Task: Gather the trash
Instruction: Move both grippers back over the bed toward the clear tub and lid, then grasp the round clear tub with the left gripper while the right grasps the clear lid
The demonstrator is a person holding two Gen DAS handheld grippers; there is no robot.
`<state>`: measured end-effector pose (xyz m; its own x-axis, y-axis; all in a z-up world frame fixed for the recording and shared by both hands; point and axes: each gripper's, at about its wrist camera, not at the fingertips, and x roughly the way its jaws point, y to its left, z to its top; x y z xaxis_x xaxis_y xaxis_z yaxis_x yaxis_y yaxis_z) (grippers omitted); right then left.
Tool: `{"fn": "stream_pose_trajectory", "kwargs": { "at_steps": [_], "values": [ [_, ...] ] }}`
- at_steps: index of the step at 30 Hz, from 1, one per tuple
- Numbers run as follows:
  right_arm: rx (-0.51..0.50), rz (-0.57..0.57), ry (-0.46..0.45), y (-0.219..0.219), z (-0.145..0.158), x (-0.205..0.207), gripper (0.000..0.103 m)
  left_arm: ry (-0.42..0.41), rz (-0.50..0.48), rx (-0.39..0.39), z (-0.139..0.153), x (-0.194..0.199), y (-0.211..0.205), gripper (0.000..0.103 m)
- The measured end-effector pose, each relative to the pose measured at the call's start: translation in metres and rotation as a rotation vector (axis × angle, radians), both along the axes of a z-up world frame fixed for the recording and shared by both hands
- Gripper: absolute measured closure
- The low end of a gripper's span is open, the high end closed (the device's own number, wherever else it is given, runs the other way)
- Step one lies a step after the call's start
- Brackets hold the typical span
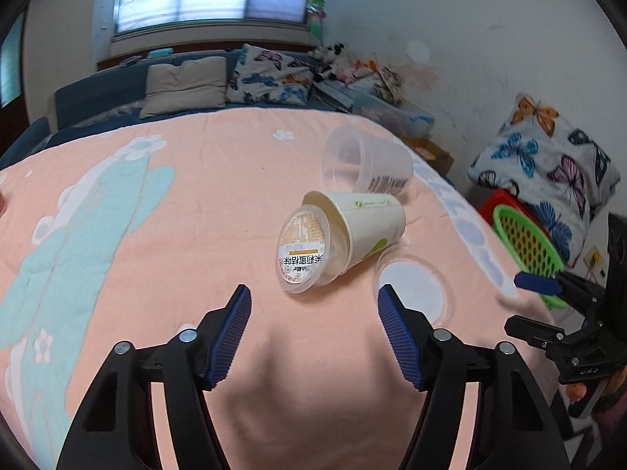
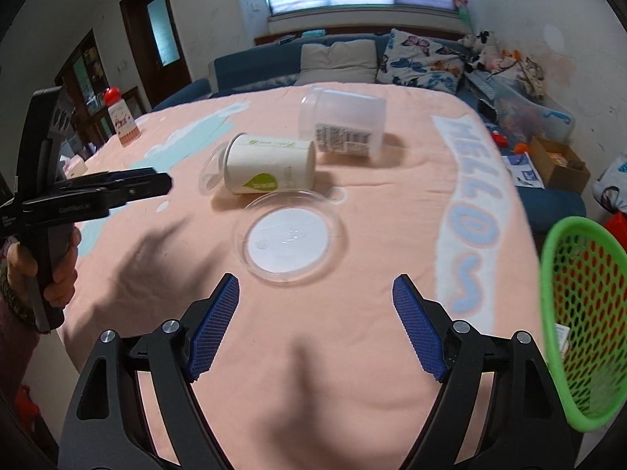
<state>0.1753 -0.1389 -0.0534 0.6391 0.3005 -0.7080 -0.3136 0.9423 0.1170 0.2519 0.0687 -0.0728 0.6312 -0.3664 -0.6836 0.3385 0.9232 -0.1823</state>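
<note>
Both tools, left tool (image 1: 313, 333) and right tool (image 2: 315, 325), gape wide, empty. Centre frame on the pink bed cover (image 2: 352, 352) lie a cream paper cup (image 2: 270, 168), a clear plastic cup (image 2: 345, 127) and a flat clear lid (image 2: 290, 239). Grip cup walls squarely; the green mesh basket (image 2: 580, 313) waits lower right.

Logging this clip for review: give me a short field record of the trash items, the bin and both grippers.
surface: pink blanket
paper cup: on its side, sealed clear cup nested in its mouth
clear tub: on its side behind the paper cup
clear lid: flat, nearest the right gripper
green basket: at the blanket's right edge
left gripper: open, empty
right gripper: open, empty
</note>
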Motion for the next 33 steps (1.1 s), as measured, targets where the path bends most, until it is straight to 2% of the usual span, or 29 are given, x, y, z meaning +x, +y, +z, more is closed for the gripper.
{"fn": "stream_pose_trajectory", "kwargs": {
  "at_steps": [6, 14, 19, 25, 33],
  "values": [
    [-0.013, 0.004, 0.029, 0.012, -0.009, 0.015, 0.022, 0.017, -0.061, 0.018, -0.017, 0.024, -0.007, 0.046],
    [-0.037, -0.001, 0.056, 0.021, -0.018, 0.033, 0.021, 0.005, -0.120, 0.005, -0.028, 0.042, -0.014, 0.068],
    [-0.041, 0.000, 0.067, 0.023, -0.019, 0.040, 0.021, -0.030, -0.174, 0.022, -0.028, 0.039, -0.020, 0.088],
    [-0.056, 0.018, 0.080, 0.030, -0.024, 0.046, 0.017, -0.059, -0.158, 0.046, -0.026, 0.032, -0.017, 0.093],
    [-0.079, 0.053, 0.118, 0.044, -0.035, 0.058, 0.011, -0.051, -0.079, 0.004, -0.019, 0.029, 0.012, 0.095]
  ]
}}
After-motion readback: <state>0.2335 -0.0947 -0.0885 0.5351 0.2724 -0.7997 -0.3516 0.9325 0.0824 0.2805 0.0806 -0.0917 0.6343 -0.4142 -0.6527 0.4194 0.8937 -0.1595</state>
